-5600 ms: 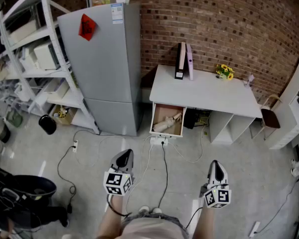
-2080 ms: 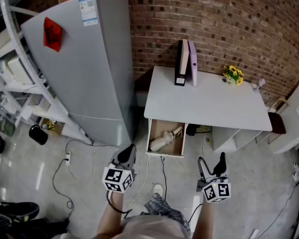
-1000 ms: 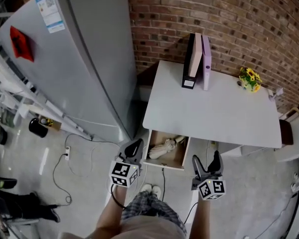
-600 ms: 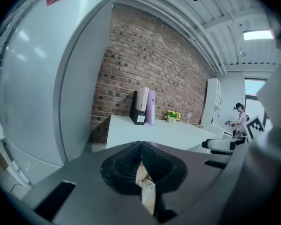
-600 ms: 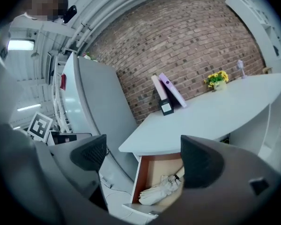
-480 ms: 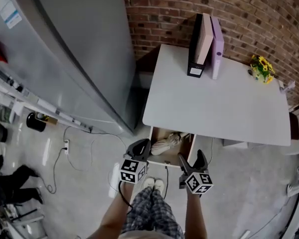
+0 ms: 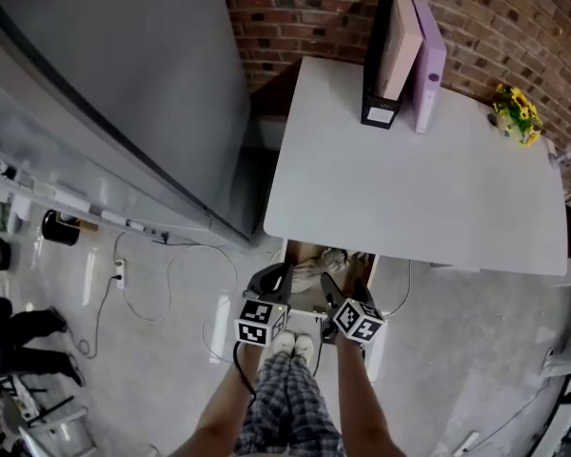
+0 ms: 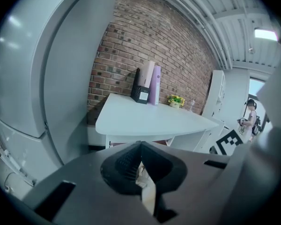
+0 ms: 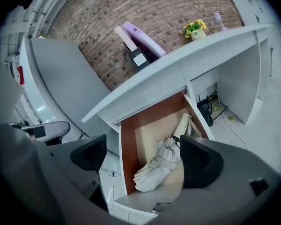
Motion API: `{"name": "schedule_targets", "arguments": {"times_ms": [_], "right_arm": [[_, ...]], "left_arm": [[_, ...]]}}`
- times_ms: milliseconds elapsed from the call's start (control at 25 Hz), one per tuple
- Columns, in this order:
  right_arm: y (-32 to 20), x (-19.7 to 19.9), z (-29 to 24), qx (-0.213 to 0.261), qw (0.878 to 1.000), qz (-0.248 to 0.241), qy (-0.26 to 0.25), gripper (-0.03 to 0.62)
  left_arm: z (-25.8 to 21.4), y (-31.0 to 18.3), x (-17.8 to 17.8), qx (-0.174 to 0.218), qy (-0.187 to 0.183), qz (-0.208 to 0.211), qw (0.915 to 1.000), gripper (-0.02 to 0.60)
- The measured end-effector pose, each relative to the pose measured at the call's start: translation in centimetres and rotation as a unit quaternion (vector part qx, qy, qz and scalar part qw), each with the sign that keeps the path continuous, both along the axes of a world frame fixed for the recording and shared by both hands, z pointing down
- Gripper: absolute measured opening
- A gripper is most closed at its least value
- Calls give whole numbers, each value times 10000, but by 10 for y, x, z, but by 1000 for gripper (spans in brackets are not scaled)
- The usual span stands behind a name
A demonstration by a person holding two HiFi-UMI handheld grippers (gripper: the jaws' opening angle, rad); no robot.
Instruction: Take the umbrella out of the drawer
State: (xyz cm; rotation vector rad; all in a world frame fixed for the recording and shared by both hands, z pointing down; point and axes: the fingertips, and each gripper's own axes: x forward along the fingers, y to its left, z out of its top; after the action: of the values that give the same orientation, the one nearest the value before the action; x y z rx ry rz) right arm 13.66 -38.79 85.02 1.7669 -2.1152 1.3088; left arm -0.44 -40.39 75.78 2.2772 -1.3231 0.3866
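The open drawer sticks out from under the white surface. The pale folded umbrella lies inside the drawer, slanting from its front toward its back. My right gripper hangs just in front of the drawer, its fingers wide with nothing in them. My left gripper is by the drawer's front left corner, I think, its fingers pressed together on nothing.

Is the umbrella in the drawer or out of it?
In: the folded umbrella lies inside the open drawer; the right gripper is open, not gripping it.
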Motion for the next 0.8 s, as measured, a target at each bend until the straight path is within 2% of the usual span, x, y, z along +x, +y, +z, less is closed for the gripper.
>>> {"name": "schedule_targets", "arguments": {"times_ms": [200,360,520,800], "right_arm": [[-16,-4,57,-527,9974,442,-200,489],[-33,-7,97,-938,9937,598,-115,489],[-43,-2,140,-1406,9847,1030,-81,489],[-40,-10,196,-1978,9736,1139,85,489]], "left_arm": [[32,-15,2,61,17,-18,10000,26],[54,-18,5,89,76,-36,9999,26],[71,-16,2,118,118,-50,9998,26],[87,-13,0,229,93,44,9997,25]]}}
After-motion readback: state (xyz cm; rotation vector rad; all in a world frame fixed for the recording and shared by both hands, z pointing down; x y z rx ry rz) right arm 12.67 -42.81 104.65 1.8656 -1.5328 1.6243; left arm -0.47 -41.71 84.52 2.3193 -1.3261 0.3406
